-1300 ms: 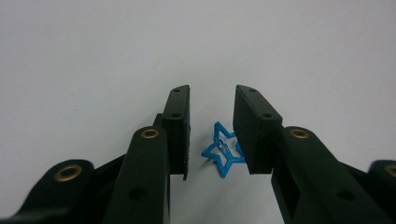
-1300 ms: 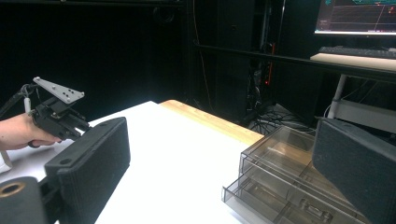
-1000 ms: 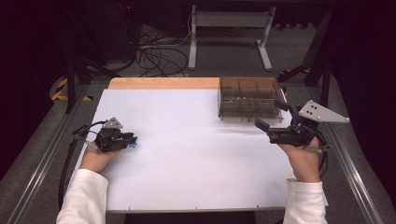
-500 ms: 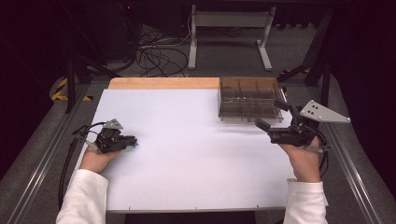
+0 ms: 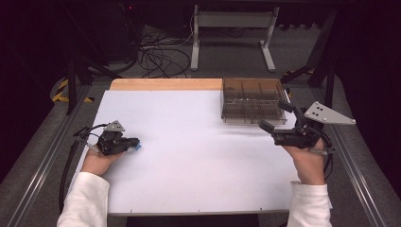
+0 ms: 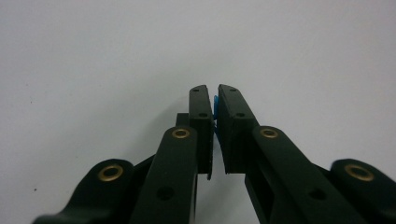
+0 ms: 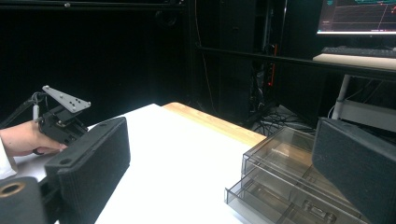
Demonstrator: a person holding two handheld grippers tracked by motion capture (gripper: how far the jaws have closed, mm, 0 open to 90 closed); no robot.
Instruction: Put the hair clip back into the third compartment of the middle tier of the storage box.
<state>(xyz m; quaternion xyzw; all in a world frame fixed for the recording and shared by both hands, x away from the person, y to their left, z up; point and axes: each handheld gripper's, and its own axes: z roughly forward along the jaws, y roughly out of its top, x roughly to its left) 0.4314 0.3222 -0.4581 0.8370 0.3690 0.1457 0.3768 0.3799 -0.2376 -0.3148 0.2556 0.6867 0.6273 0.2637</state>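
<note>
high view: left gripper (image 5: 134,143) rests low on the white table (image 5: 198,156), right gripper (image 5: 274,118) spread beside the clear drawer box (image 5: 253,100).
left gripper view: jaws pinch a small blue piece (image 6: 215,103).
right gripper view: jaws wide, empty, likely readied for the drawers.

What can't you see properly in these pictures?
- The small blue thing pinched in the left gripper: the jaws cover nearly all of it, so what it is stays unknown, in the left gripper view.
- The smoky drawer box: its contents are too small in the high view and cut off in the right gripper view.
</note>
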